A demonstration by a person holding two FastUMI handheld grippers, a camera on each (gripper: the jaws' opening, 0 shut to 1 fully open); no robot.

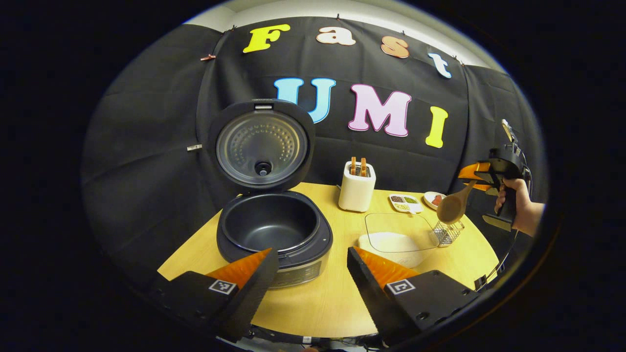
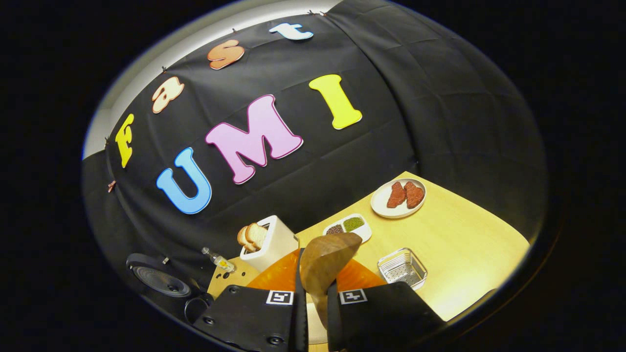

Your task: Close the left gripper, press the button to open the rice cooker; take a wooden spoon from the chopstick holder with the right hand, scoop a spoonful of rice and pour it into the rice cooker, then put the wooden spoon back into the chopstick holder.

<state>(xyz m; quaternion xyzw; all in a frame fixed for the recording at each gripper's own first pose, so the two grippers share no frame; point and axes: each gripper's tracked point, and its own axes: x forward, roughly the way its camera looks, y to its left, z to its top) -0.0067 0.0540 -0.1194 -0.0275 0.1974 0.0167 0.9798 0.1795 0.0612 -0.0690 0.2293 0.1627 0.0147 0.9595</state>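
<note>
Left claw (image 1: 308, 266) is hovering released, fingers spread wide, low over the near edge of the worktop (image 1: 323, 303). Just beyond its fingers the rice cooker (image 1: 274, 234) is sitting with its lid (image 1: 261, 144) standing open and upright; the dark inner pot is showing no rice in it. To the right of the cooker a clear glass container of rice (image 1: 393, 242) is resting on the worktop, and just beside that is the wire chopstick holder (image 1: 447, 232). Above the holder the right claw (image 1: 477, 177), held by a person's hand (image 1: 518, 203), is grasping the wooden spoon (image 1: 452, 206) by the handle, bowl hanging down and clear of the holder. In the right gripper view the right claw (image 2: 313, 293) is clenching the wooden spoon (image 2: 325, 264) between both fingers, spoon bowl sticking up in front of the camera, chopstick holder (image 2: 402, 267) lying below to the right. Farther back a white toaster (image 1: 357, 186) with bread slices is standing, then a small divided dish (image 1: 405, 201) of grains and a plate (image 1: 433, 199) with reddish pieces near the far edge.
</note>
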